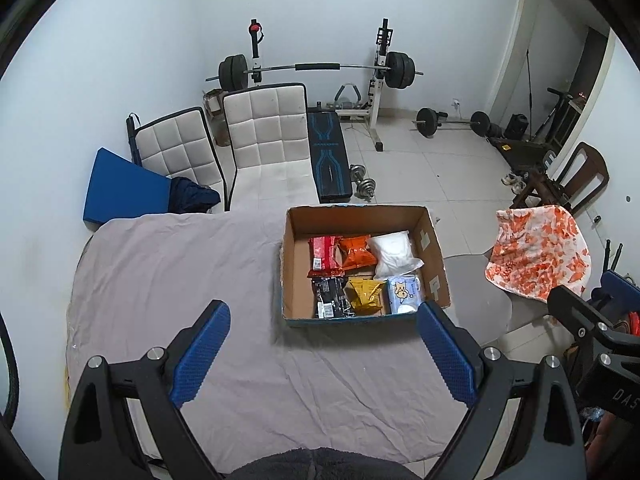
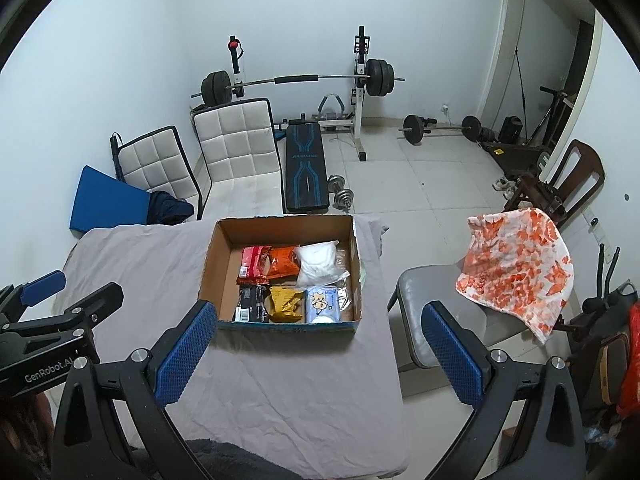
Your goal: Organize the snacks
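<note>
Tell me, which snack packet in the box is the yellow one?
The yellow packet lies in the middle of the near row of the cardboard box, between the black packet and the pale blue pack. The orange packet lies directly behind it.

Matt brown corrugated cardboard forms the box [image 1: 362, 216], which holds glossy crinkled plastic-film snack packets [image 1: 358, 251] and rests on a counter draped in wrinkled, matt grey cloth [image 1: 180, 264]. The left tongs [image 1: 324, 354] and right tongs [image 2: 318, 354] show matt black plastic arms, bright metal pivot bolts and blue pads [image 2: 186, 354] with a rough dimpled texture. Beyond lie smooth, faintly glossy floor tiles [image 1: 432, 172], quilted off-white chair upholstery [image 1: 268, 128], and a soft orange-patterned towel [image 2: 516, 268].
</note>
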The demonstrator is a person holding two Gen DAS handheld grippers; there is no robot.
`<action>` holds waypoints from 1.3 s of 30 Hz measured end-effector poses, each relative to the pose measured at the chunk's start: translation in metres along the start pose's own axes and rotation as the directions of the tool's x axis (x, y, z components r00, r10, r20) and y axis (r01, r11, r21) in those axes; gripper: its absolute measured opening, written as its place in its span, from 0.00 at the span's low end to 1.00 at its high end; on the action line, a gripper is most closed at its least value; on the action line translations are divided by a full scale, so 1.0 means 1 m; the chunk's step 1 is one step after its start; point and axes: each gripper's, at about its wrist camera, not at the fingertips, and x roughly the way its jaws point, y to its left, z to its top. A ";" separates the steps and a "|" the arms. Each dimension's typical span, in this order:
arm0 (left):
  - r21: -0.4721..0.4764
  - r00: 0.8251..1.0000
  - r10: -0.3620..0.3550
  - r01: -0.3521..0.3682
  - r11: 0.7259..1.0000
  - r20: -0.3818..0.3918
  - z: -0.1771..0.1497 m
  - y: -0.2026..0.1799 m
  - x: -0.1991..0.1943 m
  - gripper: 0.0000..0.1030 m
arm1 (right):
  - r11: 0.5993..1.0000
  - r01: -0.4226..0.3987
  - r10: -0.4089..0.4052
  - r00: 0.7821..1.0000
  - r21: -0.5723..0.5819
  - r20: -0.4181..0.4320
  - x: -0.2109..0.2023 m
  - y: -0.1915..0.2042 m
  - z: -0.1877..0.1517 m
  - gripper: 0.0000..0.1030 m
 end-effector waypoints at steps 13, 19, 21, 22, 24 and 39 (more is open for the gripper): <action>-0.002 1.000 -0.002 0.002 1.000 0.014 -0.002 0.000 -0.003 0.93 | 1.000 0.010 -0.010 1.000 0.000 0.009 -0.002 -0.002 0.005 1.00; -0.004 1.000 0.001 -0.001 1.000 0.022 0.000 0.002 -0.007 0.93 | 1.000 0.011 -0.011 1.000 0.002 0.010 -0.002 -0.002 0.007 1.00; -0.002 1.000 0.001 -0.001 1.000 0.026 0.000 0.002 -0.008 0.93 | 1.000 0.010 -0.010 1.000 0.002 0.011 -0.003 -0.003 0.007 1.00; -0.002 1.000 0.001 -0.001 1.000 0.027 -0.001 0.002 -0.008 0.93 | 1.000 0.009 -0.009 1.000 0.002 0.011 -0.003 -0.003 0.007 1.00; -0.002 1.000 0.000 0.000 1.000 0.027 -0.001 0.002 -0.008 0.93 | 1.000 0.010 -0.010 1.000 0.000 0.012 -0.004 -0.003 0.007 1.00; -0.003 0.999 -0.002 0.003 1.000 0.034 0.002 0.003 -0.013 0.93 | 1.000 0.011 -0.011 1.000 0.007 0.015 -0.006 0.000 0.010 1.00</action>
